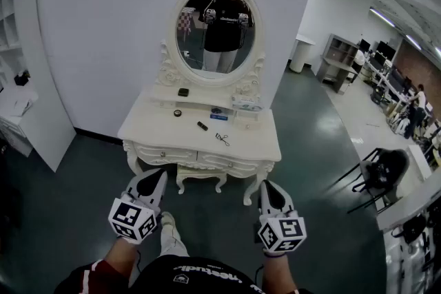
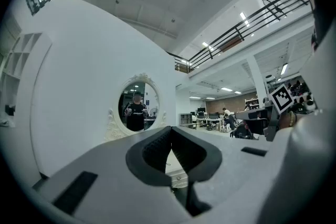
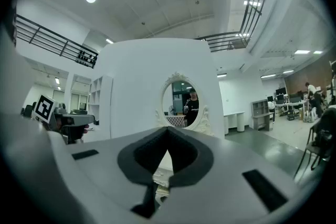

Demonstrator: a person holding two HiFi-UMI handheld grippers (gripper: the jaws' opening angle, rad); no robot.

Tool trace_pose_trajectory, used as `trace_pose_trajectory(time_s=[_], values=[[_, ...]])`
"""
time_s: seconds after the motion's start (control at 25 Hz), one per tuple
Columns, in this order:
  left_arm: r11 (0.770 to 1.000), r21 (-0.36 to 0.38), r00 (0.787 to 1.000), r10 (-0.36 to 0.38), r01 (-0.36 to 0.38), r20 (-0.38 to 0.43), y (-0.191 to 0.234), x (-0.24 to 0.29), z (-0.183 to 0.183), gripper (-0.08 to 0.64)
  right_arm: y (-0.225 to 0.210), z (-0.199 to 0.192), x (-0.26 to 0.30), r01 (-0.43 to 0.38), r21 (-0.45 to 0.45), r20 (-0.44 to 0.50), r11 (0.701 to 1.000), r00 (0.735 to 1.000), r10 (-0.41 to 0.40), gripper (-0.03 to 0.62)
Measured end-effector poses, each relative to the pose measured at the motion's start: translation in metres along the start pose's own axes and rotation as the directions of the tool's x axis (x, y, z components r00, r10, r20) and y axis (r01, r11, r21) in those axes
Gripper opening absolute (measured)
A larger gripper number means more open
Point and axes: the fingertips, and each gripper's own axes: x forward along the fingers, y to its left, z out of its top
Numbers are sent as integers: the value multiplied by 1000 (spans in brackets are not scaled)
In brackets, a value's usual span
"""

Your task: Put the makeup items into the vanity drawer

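Person stands well back from the desk point(image 1: 155, 129). Both tools are held level at waist height and aimed at it.

- Left hand-held gripper point(image 1: 160, 177): jaws fully together, nothing between the pads. Its own view confirms this, with the tips meeting on bare air.
- Right hand-held gripper point(image 1: 267, 184): the same, jaws together and empty. Closed jaws suit a carry or approach posture, since nothing is within reach to grasp.

Task things, all on the desk top and well apart from both tools:
- small round compact point(image 1: 178, 113), left of centre
- dark tube point(image 1: 202, 125), just in front of it
- thin wire-like tool point(image 1: 222, 139), nearest the front edge
- blue-and-white box point(image 1: 220, 113), against the raised back shelf
- dark pot point(image 1: 183, 91), on that shelf below the oval mirror point(image 1: 219, 24)

All are too small here to identify further.

Two drawer fronts sit under the top, left drawer point(image 1: 162, 153) and right drawer point(image 1: 231, 162). Both look closed. The frames do not show which one is meant.

Judgement: the task has not started. A drawer has to be pulled open first, which probably needs one tool on a knob, so the jaws will have to open. The loose spread of the items suggests they will be picked up one at a time.
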Motion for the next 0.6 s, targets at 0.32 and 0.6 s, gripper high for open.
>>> trace_pose_trajectory(time_s=[0.32, 0.6], values=[[1000, 5, 1000, -14, 14, -6, -10, 2, -5, 5, -4, -5, -3, 3, 7, 7, 1000, 1000, -3, 2], [1000, -2, 1000, -13, 13, -14, -13, 0, -6, 5, -6, -4, -5, 13, -11, 7, 1000, 1000, -13, 2]])
